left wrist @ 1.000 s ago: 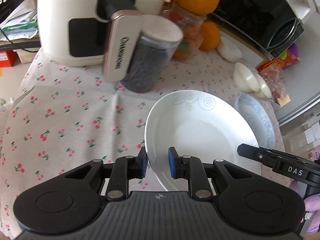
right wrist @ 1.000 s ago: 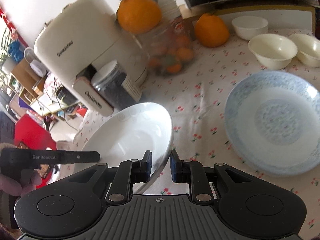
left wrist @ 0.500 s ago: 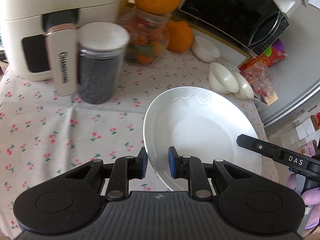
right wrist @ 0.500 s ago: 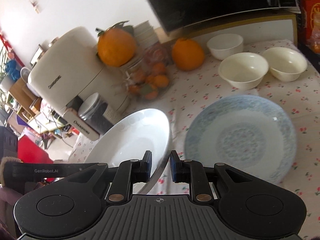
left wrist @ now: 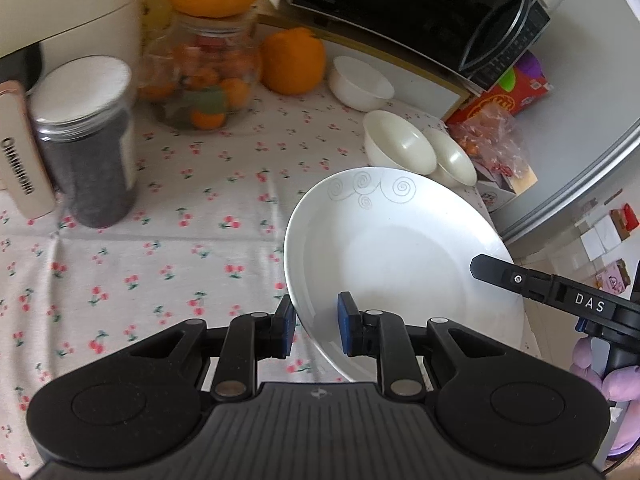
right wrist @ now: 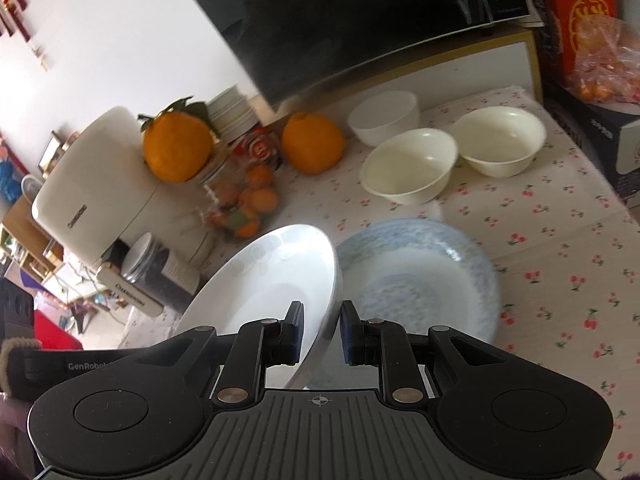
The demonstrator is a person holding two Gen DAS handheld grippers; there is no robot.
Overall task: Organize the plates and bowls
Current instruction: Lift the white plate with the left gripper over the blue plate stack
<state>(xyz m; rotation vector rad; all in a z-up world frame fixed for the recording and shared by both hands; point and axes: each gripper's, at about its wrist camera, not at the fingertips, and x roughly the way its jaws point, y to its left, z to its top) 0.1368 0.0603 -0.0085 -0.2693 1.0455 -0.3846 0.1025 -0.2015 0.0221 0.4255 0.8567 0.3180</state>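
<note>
A white plate (left wrist: 400,256) with grey swirl marks is held in the air by both grippers. My left gripper (left wrist: 314,326) is shut on its near left rim. My right gripper (right wrist: 320,330) is shut on its opposite rim (right wrist: 316,320). The plate tilts above the left edge of a blue-patterned plate (right wrist: 424,280) lying on the cherry-print cloth. Three cream bowls (right wrist: 410,170) (right wrist: 502,144) (right wrist: 384,118) stand behind it, and show in the left wrist view (left wrist: 398,146). The blue plate is hidden in the left wrist view.
A dark jar with a white lid (left wrist: 86,140), a glass jar of fruit (left wrist: 200,76) topped by an orange, a loose orange (left wrist: 294,60), and a cream appliance (right wrist: 84,208) stand at the back left. A black microwave (right wrist: 360,20) sits behind. A red box and bag (right wrist: 592,32) lie far right.
Both grippers have carried the white plate to the right, from beside the dark jar to over the blue plate's left edge. The bowls now appear closer.
</note>
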